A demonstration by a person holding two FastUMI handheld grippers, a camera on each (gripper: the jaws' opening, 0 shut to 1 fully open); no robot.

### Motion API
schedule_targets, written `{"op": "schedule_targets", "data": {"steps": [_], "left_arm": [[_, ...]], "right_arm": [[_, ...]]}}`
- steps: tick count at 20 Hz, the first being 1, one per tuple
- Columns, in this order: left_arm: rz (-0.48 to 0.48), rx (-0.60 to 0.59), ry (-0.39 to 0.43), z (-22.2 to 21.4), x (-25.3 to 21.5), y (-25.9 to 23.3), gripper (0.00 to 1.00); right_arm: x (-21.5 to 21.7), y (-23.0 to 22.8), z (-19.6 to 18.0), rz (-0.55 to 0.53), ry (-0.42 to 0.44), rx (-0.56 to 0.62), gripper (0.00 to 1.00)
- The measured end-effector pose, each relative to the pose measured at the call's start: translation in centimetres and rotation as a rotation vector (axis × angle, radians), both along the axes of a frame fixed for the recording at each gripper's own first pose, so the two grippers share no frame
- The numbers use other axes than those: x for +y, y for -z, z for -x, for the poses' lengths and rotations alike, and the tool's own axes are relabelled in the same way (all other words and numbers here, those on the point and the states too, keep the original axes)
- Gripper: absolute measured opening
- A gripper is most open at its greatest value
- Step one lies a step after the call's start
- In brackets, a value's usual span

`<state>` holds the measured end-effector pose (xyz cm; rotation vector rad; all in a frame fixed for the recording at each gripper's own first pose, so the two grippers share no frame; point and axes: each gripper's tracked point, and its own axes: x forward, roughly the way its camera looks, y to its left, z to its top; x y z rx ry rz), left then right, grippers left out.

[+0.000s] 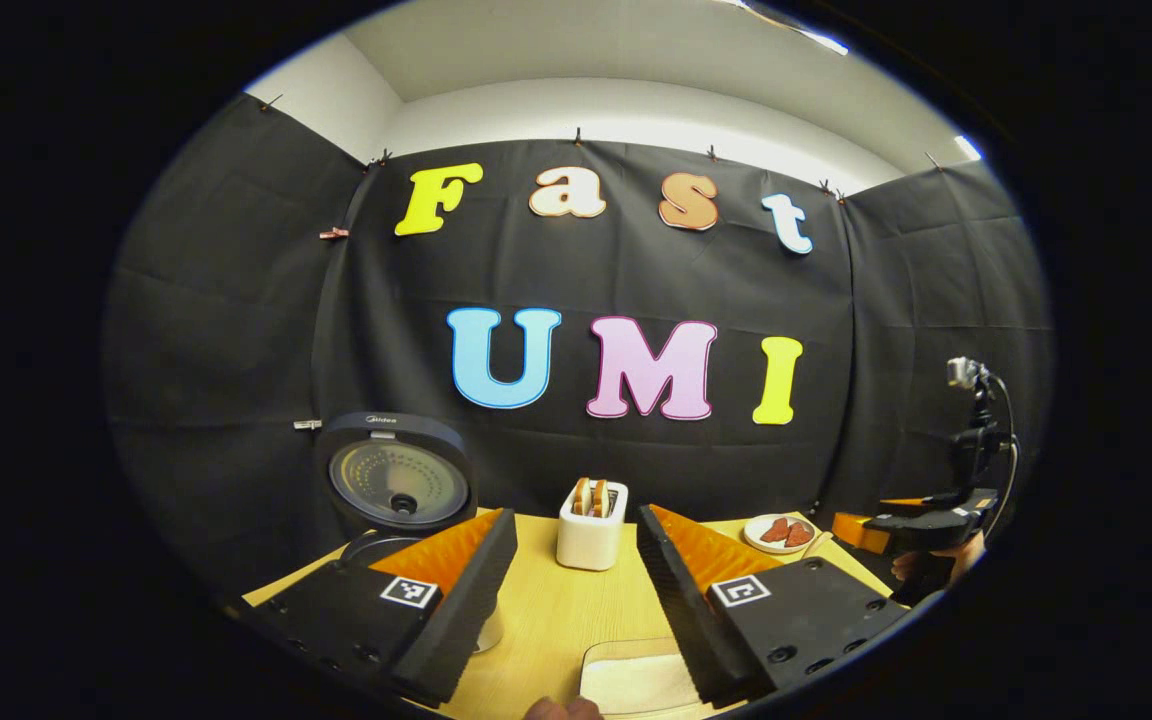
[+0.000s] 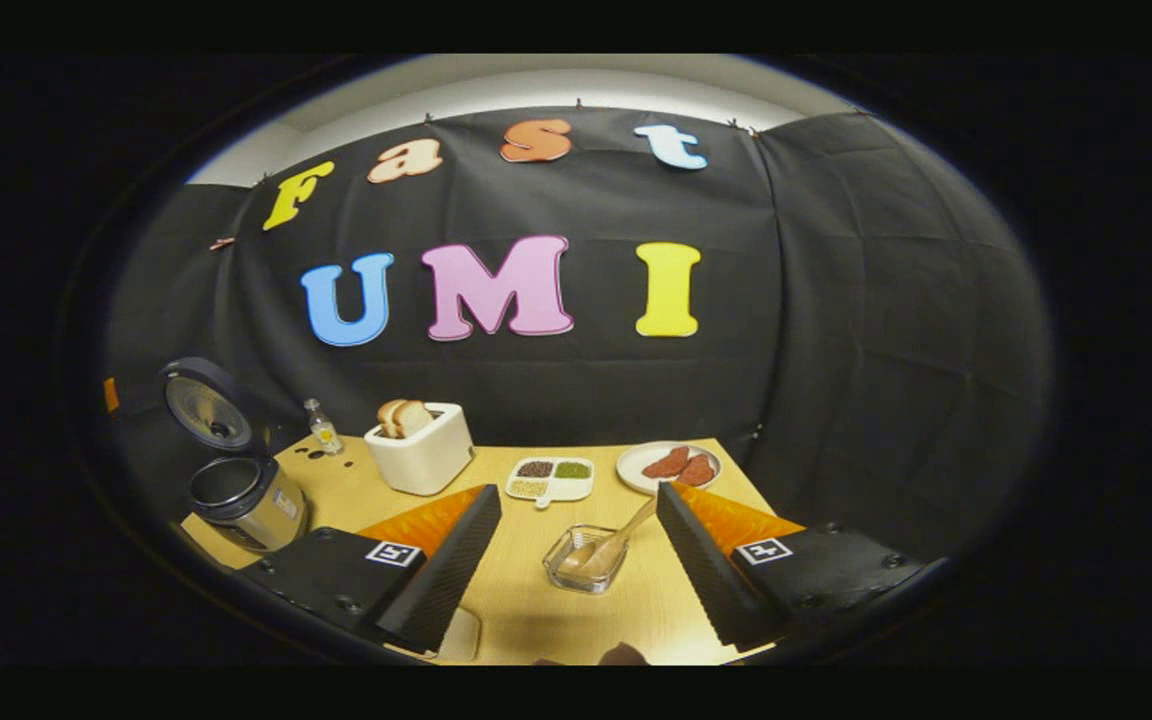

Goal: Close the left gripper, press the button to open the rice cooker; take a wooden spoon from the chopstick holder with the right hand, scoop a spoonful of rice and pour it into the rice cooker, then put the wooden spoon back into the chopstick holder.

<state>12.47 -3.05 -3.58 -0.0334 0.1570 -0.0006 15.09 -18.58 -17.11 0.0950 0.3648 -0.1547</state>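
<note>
While both tongs (image 1: 576,590) (image 2: 576,570) gape wide, bare table (image 2: 536,620) lies between — rice cooker (image 2: 236,470) open at its left edge

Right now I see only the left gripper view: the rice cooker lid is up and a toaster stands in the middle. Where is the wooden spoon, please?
Observer: In the right gripper view, the wooden spoon lies in a clear glass holder on the table, its handle leaning up to the right, just ahead of the right gripper.
Operator: Does the right gripper hold it?
Observer: No. Its fingers stand wide open on either side of the holder and touch neither it nor the spoon. Behind the holder stands a white divided dish with three kinds of grain; the pale one may be the rice.
</note>
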Motion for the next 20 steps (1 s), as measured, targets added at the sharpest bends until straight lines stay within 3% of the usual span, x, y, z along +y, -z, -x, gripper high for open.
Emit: {"op": "schedule_targets", "data": {"steps": [8,15,16,17,18,19,20], "left_arm": [[-0.015,0.014,-0.020,0.5,0.1,0.3,0.92],[-0.053,0.061,-0.028,0.6,0.0,1.3,0.93],[-0.053,0.065,-0.029,0.6,0.0,1.3,0.93],[-0.052,0.066,-0.029,0.6,0.0,1.2,0.93],[-0.055,0.071,-0.030,0.7,0.0,1.2,0.93],[-0.059,0.072,-0.028,0.7,0.0,1.4,0.93],[-0.062,0.074,-0.027,0.7,-0.1,1.4,0.93]], "right_arm": [[-5.9,11.2,-5.6,-0.154,0.136,0.147,0.99],[-8.0,17.6,-8.6,-0.329,0.236,0.228,0.98],[-8.3,18.0,-8.9,-0.347,0.248,0.227,0.96],[-8.6,18.6,-9.3,-0.357,0.255,0.230,0.87],[-8.8,19.1,-9.5,-0.367,0.264,0.240,0.90],[-9.1,19.4,-9.4,-0.375,0.280,0.252,0.88],[-9.3,19.8,-9.6,-0.390,0.288,0.256,0.71]]}}
